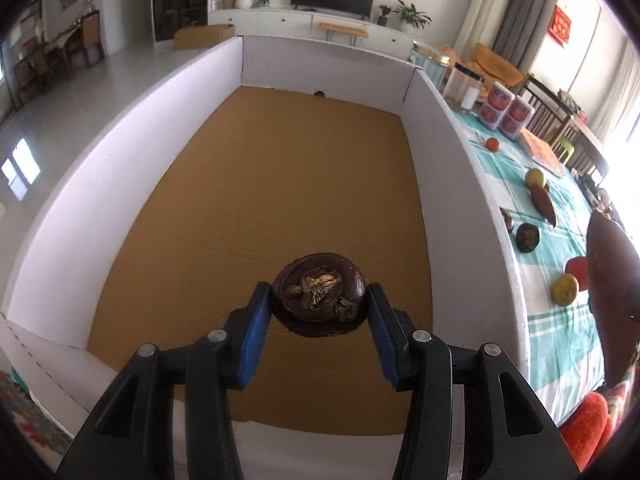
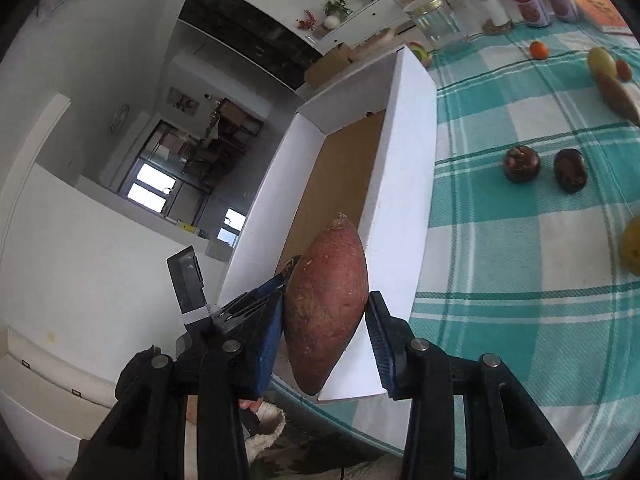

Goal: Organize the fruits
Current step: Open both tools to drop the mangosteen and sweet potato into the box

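My left gripper (image 1: 319, 290) is shut on a dark brown round fruit (image 1: 319, 304) with a dry stem crown, its blue pads against both sides. It hangs just above the cardboard floor of a white-walled box (image 1: 120, 168), near the front end. A reddish sweet potato (image 2: 326, 312), held lengthwise and tilted, sits between the pads of my right gripper (image 2: 326, 300), which is shut on it. That potato hovers over the box's near right wall (image 2: 400, 184) and shows at the right edge of the left wrist view (image 1: 612, 300).
A teal checked tablecloth (image 2: 520, 240) lies right of the box. On it rest two dark round fruits (image 2: 522, 164), a second sweet potato (image 2: 618, 98), a yellow-green fruit (image 2: 601, 62) and a small orange (image 2: 539, 49). Jars (image 2: 436, 20) stand at the far end.
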`<state>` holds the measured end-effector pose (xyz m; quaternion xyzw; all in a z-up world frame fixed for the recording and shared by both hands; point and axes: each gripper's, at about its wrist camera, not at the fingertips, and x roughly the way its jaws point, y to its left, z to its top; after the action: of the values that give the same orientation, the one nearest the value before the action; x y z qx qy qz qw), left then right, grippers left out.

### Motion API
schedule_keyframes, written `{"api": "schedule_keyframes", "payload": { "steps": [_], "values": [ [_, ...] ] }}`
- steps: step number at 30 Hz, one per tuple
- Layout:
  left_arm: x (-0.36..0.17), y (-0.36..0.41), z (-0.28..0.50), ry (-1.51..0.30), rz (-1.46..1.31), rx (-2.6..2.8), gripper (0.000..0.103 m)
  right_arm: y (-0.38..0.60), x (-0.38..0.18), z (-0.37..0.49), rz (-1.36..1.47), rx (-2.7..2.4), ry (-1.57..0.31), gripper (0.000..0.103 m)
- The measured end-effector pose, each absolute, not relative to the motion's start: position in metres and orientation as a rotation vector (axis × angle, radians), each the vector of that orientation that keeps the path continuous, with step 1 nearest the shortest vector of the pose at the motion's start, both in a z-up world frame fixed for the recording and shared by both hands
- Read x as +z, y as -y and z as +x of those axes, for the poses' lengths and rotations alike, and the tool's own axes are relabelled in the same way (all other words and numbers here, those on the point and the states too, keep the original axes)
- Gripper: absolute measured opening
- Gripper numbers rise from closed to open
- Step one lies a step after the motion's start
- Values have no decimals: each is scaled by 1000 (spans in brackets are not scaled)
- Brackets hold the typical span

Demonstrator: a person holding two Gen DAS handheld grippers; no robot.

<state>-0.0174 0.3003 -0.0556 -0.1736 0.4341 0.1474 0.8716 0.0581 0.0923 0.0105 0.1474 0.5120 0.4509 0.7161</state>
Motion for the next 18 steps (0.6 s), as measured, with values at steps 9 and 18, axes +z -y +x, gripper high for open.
{"api": "schedule_keyframes", "payload": {
  "steps": [9,18],
  "values": [
    [-29,-292,-39,-794,-336,365,82,-110,0,63,267,959,-1088,57],
    [-7,-215,16,-709,-147,130,82,42,-30,27,23,459,-843,83]
  ]
}}
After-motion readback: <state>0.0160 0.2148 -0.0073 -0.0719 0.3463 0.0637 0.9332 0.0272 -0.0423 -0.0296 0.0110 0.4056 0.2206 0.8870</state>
